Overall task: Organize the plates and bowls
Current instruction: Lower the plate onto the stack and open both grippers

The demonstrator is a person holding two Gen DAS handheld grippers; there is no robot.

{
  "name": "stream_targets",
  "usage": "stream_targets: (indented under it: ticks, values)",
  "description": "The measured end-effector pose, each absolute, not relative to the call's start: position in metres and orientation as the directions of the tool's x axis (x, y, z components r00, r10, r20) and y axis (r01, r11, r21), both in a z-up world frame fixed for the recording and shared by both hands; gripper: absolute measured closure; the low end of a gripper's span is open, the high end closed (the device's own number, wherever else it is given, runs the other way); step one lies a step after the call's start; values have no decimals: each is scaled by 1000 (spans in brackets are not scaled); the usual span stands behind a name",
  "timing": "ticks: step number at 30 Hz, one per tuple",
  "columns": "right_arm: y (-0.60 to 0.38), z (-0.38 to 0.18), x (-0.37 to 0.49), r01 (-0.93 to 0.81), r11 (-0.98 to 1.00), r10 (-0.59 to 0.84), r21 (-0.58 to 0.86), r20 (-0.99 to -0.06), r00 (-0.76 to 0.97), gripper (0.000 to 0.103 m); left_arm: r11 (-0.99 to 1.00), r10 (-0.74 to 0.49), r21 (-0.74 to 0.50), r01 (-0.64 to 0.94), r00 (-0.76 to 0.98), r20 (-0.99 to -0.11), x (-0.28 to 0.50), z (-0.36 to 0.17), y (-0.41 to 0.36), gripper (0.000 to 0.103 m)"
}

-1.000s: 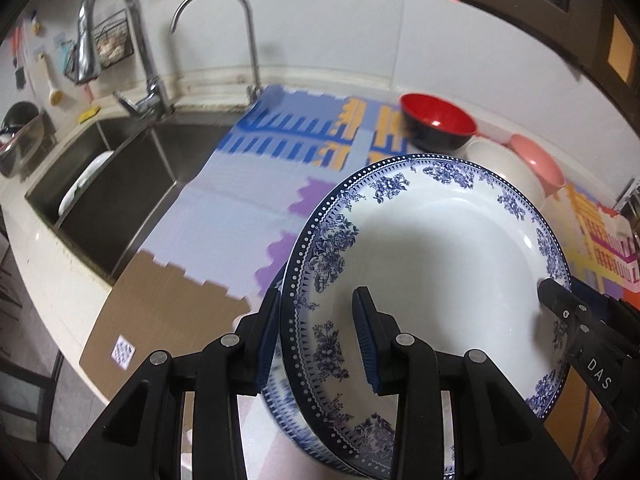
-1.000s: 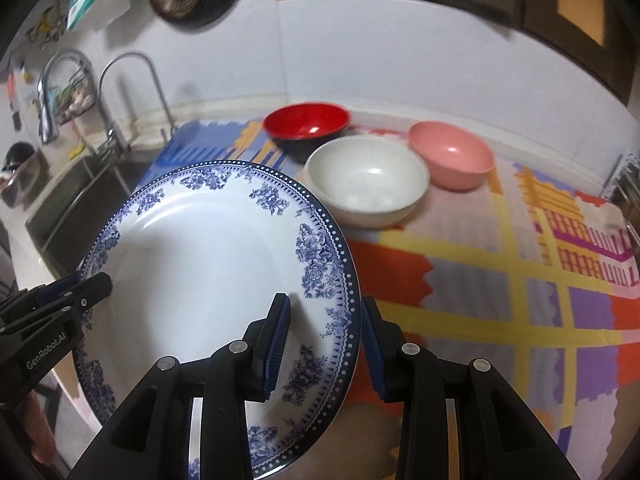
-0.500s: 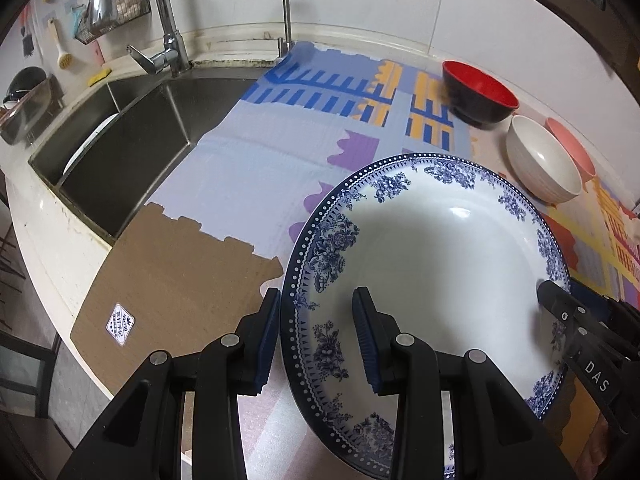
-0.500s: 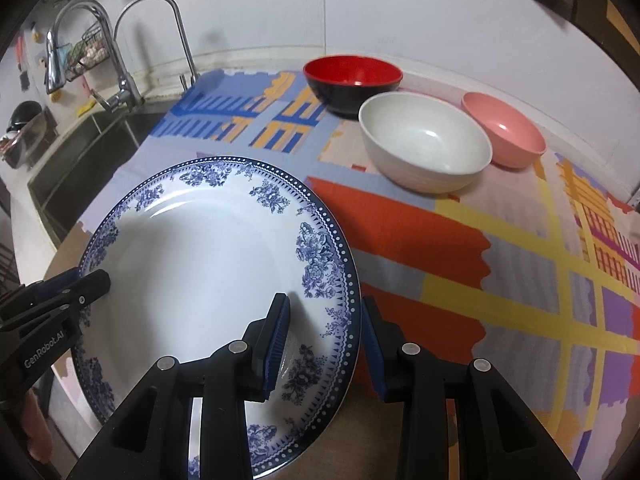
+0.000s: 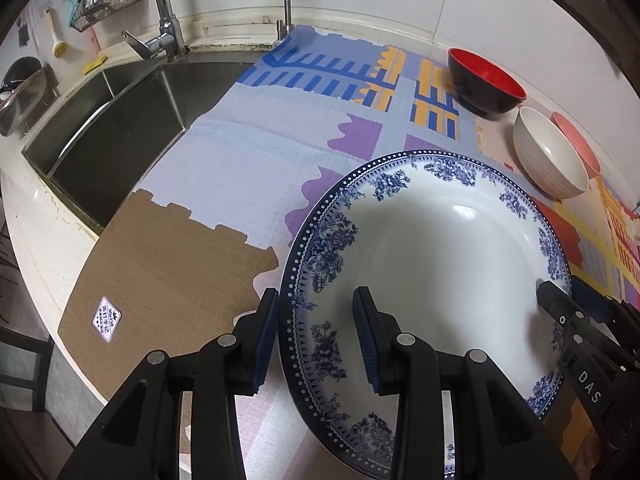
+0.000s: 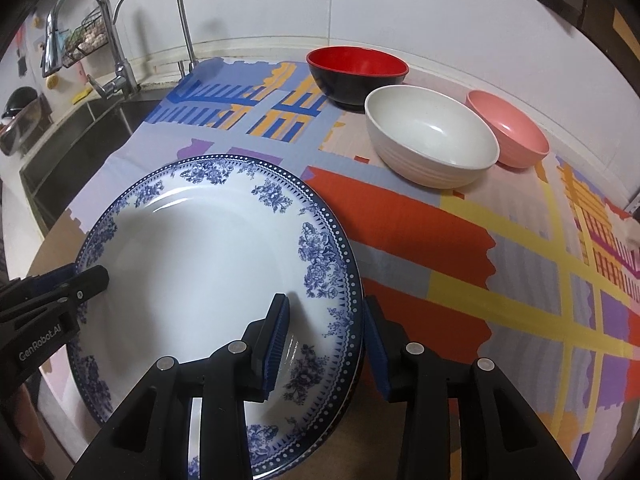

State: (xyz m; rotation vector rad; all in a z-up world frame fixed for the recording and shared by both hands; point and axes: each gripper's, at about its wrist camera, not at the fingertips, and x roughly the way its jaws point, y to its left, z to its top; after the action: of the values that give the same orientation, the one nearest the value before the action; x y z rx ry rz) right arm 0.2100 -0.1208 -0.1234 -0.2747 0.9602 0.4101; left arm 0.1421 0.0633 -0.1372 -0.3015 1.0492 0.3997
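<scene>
lowered plate [image 5: 432, 240]: right fingers [image 6: 276, 328] just loosened, left fingers [image 5: 364, 320] straddling.

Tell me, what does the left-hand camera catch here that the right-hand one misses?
Only the left wrist view shows the brown board with its white sticker. Only the right wrist view shows the orange and yellow stretch of mat beyond the plate. Both show the blue-and-white plate, with the left gripper and right gripper at opposite rims, plus the sink, red bowl, white bowl and pink bowl.
</scene>
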Motion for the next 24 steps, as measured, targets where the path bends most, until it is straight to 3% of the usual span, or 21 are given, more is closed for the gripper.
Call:
stream_targets:
  ticks: [3,10,24]
  values:
    - [-119,-124,210,-466,884,217,-51,-836,504,60,893,176,-45,-448,440,-881,144,-138,62,63]
    - [-121,-124,210,-484,875,244,-25,-841,483,49,909,191,-27,-416,472,-861,144,-130,55,44]
    - [-132,-110,212,-453,891,273,17,-818,507,47,938,237,47,-343,537,-809,158,-102,42,37]
